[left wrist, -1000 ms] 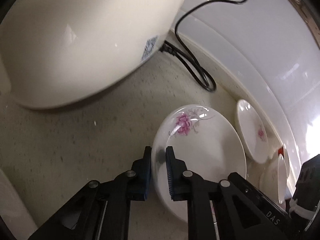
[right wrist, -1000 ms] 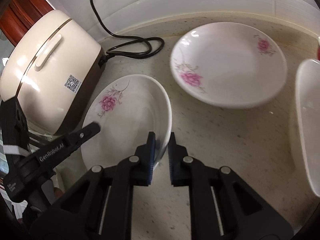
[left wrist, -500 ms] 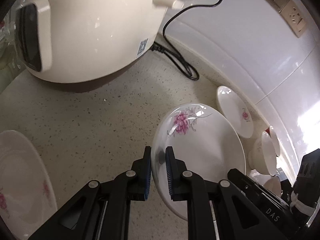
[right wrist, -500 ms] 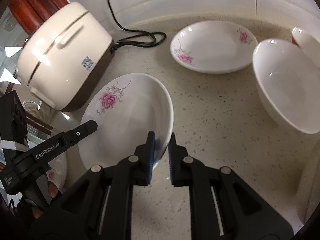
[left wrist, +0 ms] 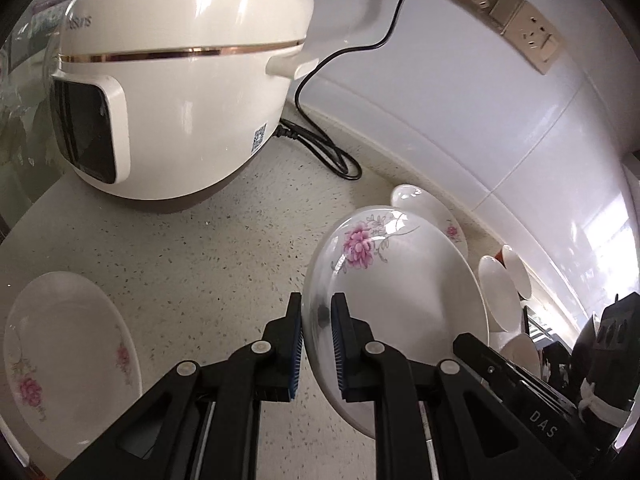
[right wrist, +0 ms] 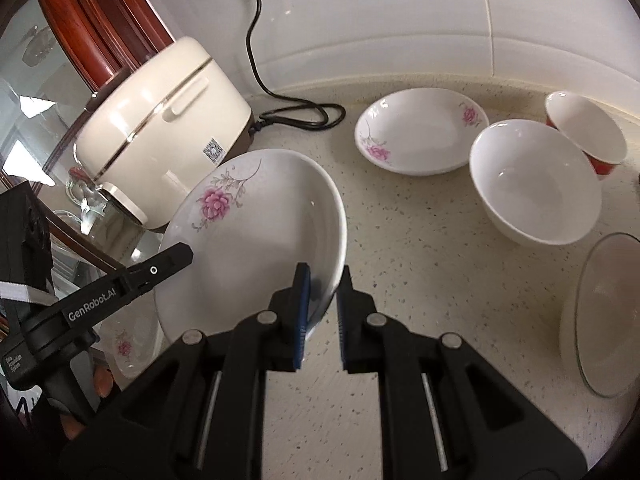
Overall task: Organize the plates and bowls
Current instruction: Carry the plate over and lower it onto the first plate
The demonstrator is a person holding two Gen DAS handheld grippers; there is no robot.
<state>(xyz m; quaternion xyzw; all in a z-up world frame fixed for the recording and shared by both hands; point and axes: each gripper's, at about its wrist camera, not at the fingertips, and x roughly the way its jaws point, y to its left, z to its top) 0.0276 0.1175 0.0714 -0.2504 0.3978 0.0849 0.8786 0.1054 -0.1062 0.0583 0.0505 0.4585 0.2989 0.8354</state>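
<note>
Floral plate (right wrist: 256, 236) is held tilted above the speckled countertop (right wrist: 420, 264), pinched at opposite rims by left gripper (left wrist: 316, 344) and right gripper (right wrist: 322, 312). Rice cooker (left wrist: 180, 92) is seen behind it. A second floral plate (right wrist: 420, 132), white bowl (right wrist: 532, 184) and red-sided bowl (right wrist: 584, 132) are set along the wall.

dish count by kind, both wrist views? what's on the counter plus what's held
Floral plates: 3: held plate, clamped at opposite rims by the left tool and right tool; one near the wall; one at the counter's near edge
Plain white bowls: 1
Red-outside bowls: 1
Glass lids: 1
Rice cookers: 1
Total: 7
</note>
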